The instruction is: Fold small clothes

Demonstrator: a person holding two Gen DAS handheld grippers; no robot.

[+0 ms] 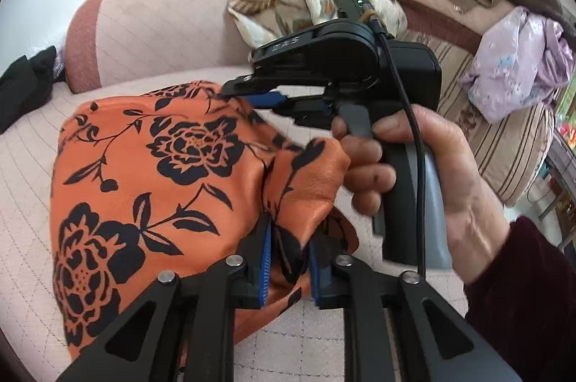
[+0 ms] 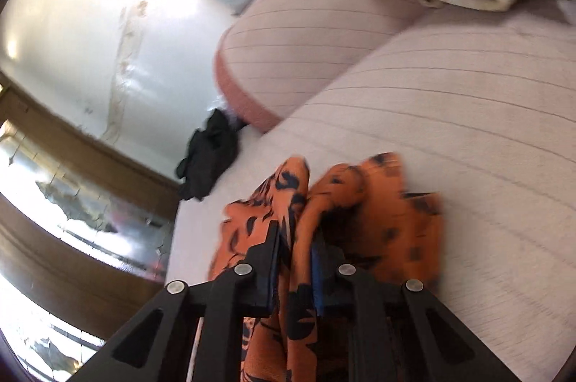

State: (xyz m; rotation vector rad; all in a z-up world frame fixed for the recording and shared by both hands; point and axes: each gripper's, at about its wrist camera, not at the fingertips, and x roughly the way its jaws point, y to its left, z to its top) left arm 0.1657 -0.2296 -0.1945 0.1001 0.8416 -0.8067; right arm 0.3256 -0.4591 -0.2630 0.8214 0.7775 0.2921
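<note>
Orange cloth with black flowers lies on the pink sofa, left of middle. Left hand-held gripper pinches its edge. Right hand-held gripper pinches another bunched corner.

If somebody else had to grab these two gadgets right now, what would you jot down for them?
Left gripper: jaws shut on a bunched edge of the orange flowered cloth.
Right gripper: jaws also shut on the same cloth, at a farther edge; a hand holds its grip.
The cloth lies partly on the pink quilted sofa seat, pinched up at both grippers.
Done: both edges gripped.
Left: no neat fold shows yet; probably bring the edges over and lay the cloth flat.
A lilac garment lies on the far cushions and a black one at the sofa's end.
</note>
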